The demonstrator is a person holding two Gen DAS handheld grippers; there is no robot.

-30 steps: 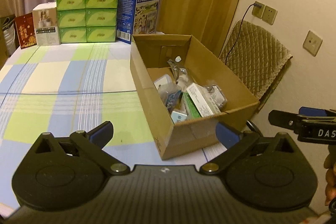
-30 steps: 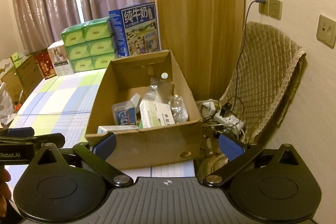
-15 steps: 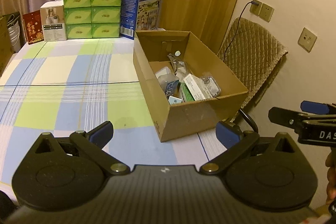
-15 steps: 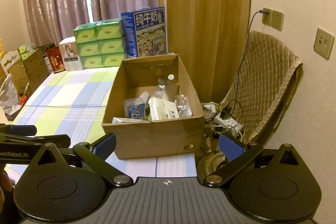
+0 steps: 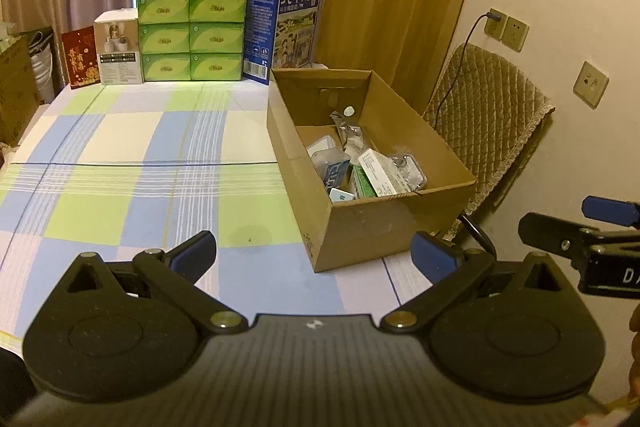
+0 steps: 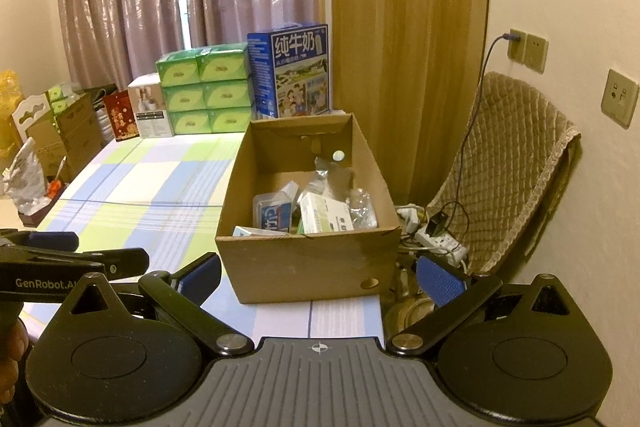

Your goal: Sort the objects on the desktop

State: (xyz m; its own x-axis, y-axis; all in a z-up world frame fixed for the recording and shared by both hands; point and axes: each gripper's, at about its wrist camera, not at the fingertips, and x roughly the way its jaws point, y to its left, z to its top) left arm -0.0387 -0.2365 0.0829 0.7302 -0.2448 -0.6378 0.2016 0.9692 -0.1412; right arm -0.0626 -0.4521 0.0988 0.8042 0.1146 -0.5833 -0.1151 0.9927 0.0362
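Note:
An open cardboard box (image 5: 384, 223) (image 6: 308, 263) stands at the right edge of the checked tablecloth (image 5: 132, 167) (image 6: 156, 183). It holds several small items: a white medicine box (image 5: 376, 173) (image 6: 326, 215), a blue-labelled container (image 5: 334, 167) (image 6: 274, 213), clear plastic packets (image 5: 406, 171) (image 6: 360, 207). My left gripper (image 5: 314, 253) is open and empty, held back from the box. My right gripper (image 6: 318, 275) is open and empty, in front of the box's near wall. Each gripper shows at the edge of the other's view.
Green tissue boxes (image 5: 192, 37) (image 6: 204, 93), a blue milk carton (image 5: 284, 27) (image 6: 290, 71), a white box (image 5: 120, 53) and a red packet (image 5: 80, 57) line the far table edge. A quilted chair (image 5: 484, 131) (image 6: 508, 171) and a power strip (image 6: 440, 239) are to the right.
Both grippers have drawn back and up from the box, so it looks smaller and farther. Both stay open and empty.

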